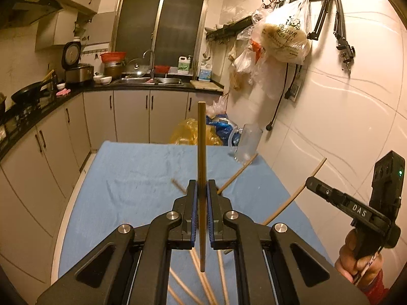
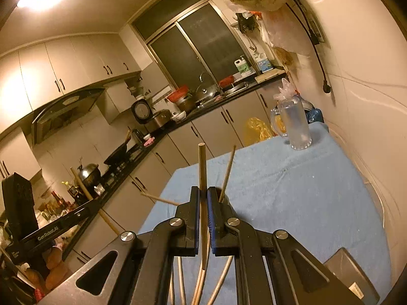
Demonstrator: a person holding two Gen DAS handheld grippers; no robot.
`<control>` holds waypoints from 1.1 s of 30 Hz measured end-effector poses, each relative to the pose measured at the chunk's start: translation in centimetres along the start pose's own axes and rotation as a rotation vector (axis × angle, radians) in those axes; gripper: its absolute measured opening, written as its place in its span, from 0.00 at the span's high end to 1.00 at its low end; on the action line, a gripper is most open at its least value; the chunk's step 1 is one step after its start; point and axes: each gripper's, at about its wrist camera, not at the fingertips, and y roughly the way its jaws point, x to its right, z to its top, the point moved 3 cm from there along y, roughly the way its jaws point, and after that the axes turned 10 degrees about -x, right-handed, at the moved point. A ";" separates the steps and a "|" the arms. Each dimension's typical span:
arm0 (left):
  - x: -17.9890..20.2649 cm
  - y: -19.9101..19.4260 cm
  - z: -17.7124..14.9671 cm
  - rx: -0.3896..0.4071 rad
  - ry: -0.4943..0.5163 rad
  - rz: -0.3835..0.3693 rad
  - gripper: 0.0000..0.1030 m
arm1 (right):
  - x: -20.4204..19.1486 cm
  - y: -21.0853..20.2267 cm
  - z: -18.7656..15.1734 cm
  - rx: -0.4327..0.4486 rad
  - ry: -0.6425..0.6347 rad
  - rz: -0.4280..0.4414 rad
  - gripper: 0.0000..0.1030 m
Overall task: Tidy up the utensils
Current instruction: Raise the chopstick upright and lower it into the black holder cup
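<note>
Plain light-blue cloth (image 1: 142, 178) covers the worktop; tan wooden chopsticks (image 1: 202, 167); black grippers with blue pads (image 1: 194, 211)

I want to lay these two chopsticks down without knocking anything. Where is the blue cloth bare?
Bare blue cloth runs from the gripper tips to the glass mug at the far wall-side corner, and the far left half is free too. It is crowded near you: loose chopsticks lie under both grippers.

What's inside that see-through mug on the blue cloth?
The clear mug looks empty; no chopsticks stand in it. Its glass is frosty, so the very bottom is hard to see. It stands upright on the blue cloth, near the far corner by the wall.
</note>
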 end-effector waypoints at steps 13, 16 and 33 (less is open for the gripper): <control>1.2 4.0 6.4 0.045 -0.030 0.027 0.94 | -0.7 0.9 4.8 0.063 -0.002 -0.004 0.93; 1.1 5.1 7.4 0.051 -0.038 0.027 0.94 | -1.0 1.6 5.9 0.077 0.000 -0.004 0.94; -0.7 12.8 7.7 0.007 -0.093 0.024 0.94 | 0.3 7.9 7.7 0.039 -0.018 -0.075 0.94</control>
